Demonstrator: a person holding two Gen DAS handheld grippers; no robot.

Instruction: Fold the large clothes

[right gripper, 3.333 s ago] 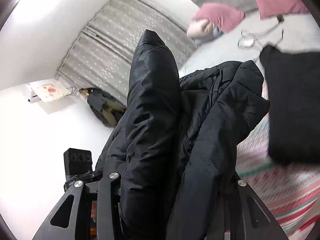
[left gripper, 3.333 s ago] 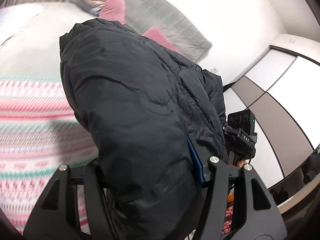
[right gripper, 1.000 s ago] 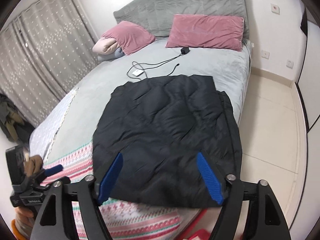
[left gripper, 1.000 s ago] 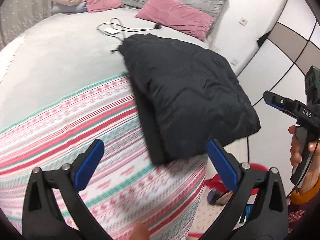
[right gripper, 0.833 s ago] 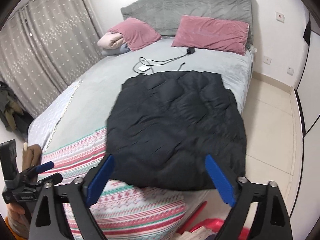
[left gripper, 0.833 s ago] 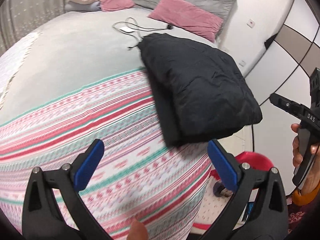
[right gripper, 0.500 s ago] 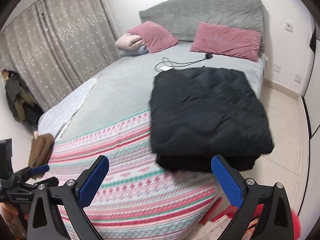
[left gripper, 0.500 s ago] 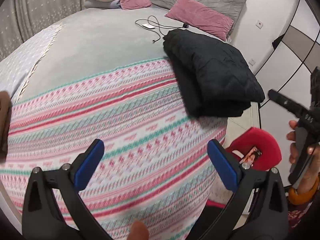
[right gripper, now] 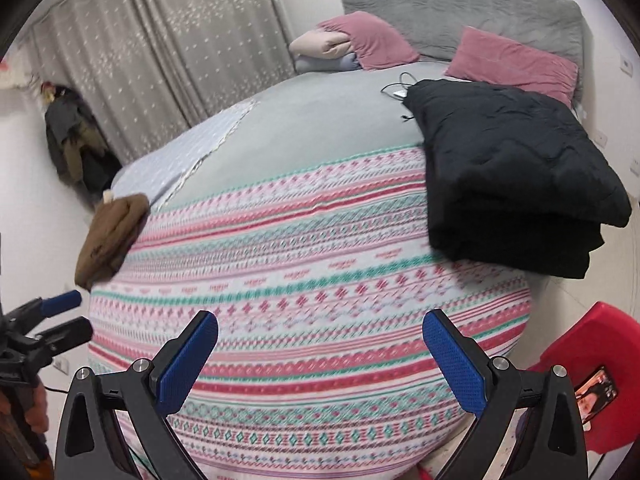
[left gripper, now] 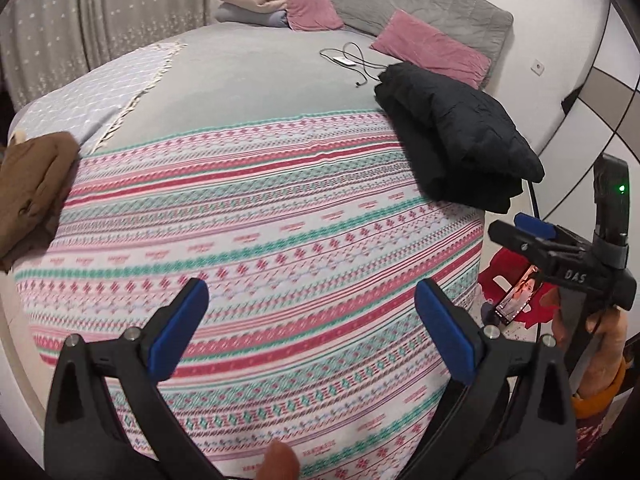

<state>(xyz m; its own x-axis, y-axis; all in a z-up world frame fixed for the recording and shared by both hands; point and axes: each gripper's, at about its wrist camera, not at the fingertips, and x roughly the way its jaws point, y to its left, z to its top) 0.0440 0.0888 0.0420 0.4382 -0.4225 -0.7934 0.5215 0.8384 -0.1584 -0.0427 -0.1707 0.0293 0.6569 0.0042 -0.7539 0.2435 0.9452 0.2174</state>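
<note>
A black padded jacket [left gripper: 452, 132] lies folded in a thick stack at the right side of the bed; it also shows in the right wrist view [right gripper: 512, 168]. A brown garment [left gripper: 28, 188] lies bunched at the bed's left edge, also seen in the right wrist view [right gripper: 110, 236]. My left gripper [left gripper: 312, 320] is open and empty above the striped blanket [left gripper: 260, 220]. My right gripper [right gripper: 320, 352] is open and empty above the same blanket [right gripper: 300, 280], short of the jacket.
Pink pillows [left gripper: 432, 46] and a grey headboard [right gripper: 460, 4] are at the far end. A charger cable [left gripper: 352, 60] lies behind the jacket. A red stool [right gripper: 592, 364] with a phone [right gripper: 596, 396] stands on the floor at right. Curtains [right gripper: 160, 60] hang at left.
Both grippers let go of the black jacket, which now lies folded on the bed. Both have pulled back and swung left, bringing the brown garment into view.
</note>
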